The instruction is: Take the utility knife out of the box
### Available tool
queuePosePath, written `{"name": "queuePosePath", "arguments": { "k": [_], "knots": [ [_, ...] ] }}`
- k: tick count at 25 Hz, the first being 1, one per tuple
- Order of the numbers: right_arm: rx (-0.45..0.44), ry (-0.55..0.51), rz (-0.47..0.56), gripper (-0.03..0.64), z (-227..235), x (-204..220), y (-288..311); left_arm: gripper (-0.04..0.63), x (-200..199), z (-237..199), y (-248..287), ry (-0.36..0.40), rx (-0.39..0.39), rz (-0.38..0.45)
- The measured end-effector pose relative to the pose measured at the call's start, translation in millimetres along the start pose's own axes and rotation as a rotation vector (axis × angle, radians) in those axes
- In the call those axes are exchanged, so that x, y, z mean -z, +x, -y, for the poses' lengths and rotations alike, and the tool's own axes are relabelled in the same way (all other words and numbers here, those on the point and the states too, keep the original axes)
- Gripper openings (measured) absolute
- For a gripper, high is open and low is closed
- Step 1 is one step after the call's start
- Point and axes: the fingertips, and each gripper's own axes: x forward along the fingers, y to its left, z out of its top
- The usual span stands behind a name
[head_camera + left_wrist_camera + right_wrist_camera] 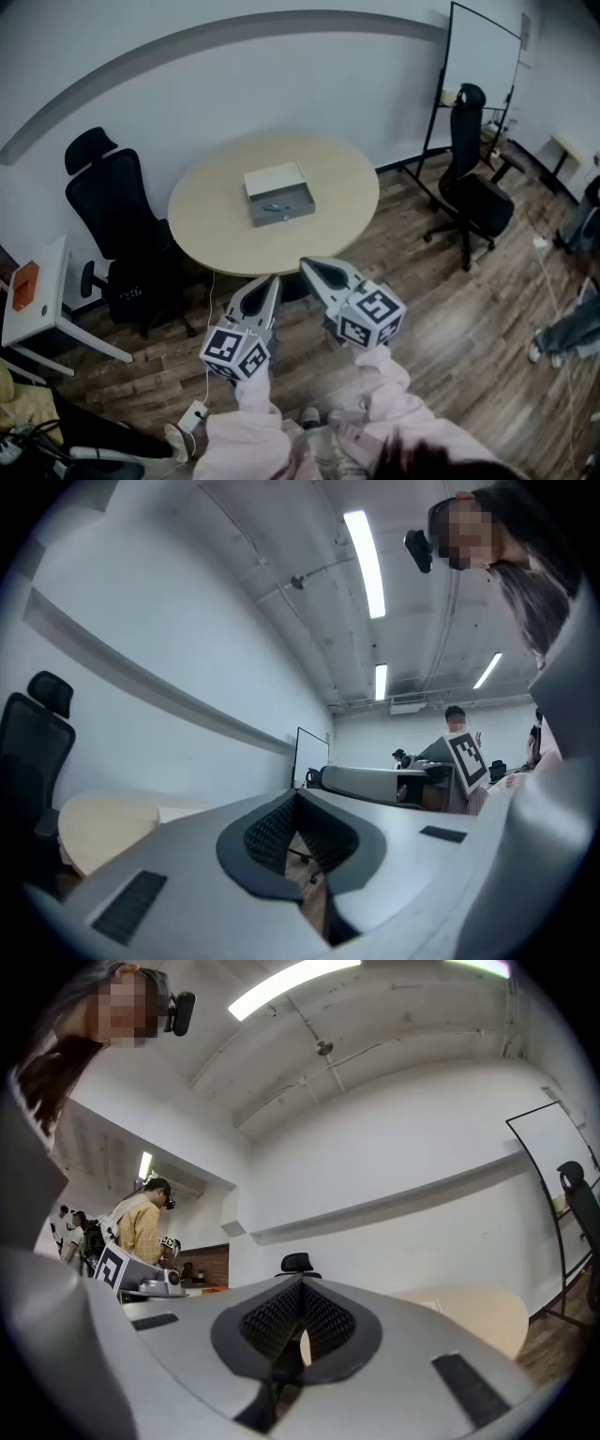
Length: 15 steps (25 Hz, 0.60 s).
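Note:
An open grey box [279, 194] sits in the middle of the round beige table [216, 220]. Inside it, near the front wall, lies a small dark object, the utility knife [274, 207]. Both grippers are held close to my body, over the wooden floor and short of the table's near edge. The left gripper [274, 279] [296, 797] points level at the table, jaws shut and empty. Beside it, the right gripper [305, 263] [302, 1281] is also shut with nothing between its jaws. The tabletop [103, 822] [478, 1312] shows ahead in both gripper views.
A black office chair [117, 211] stands left of the table and another [469, 178] to its right. A whiteboard [480, 56] leans at the back right. A white side table [37, 300] with an orange item is at the left. Cables lie on the floor.

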Motion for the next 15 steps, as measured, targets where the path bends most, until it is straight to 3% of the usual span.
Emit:
{"name": "queuePosePath", "arguments": {
  "k": [15],
  "knots": [
    [-0.003,-0.005,-0.009,-0.009,9,5,-23,0.000,6,19,8,0.004,-0.006,0.004]
  ]
}}
